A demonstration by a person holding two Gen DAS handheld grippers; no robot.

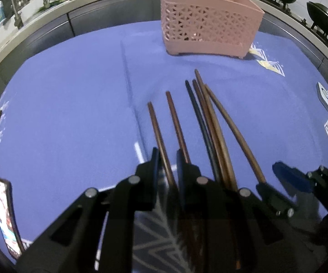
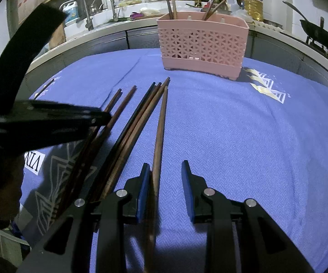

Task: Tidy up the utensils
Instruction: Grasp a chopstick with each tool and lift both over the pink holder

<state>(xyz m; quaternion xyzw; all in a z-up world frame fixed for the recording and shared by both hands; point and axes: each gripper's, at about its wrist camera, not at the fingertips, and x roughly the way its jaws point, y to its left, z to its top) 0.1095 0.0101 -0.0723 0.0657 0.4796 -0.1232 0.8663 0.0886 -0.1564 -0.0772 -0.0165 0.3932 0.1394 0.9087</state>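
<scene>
Grippers straddle one brown wooden chopstick each: right gripper wide open; left gripper narrowly open; pink lattice plastic holder awaits.

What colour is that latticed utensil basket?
Pale pink utensil basket, clearest in the right wrist view.

Both wrist cameras are looking forward, low and close over the blue cloth, sharing the chopsticks and, farther off, the pink basket; the right view is sitting rightward.
</scene>
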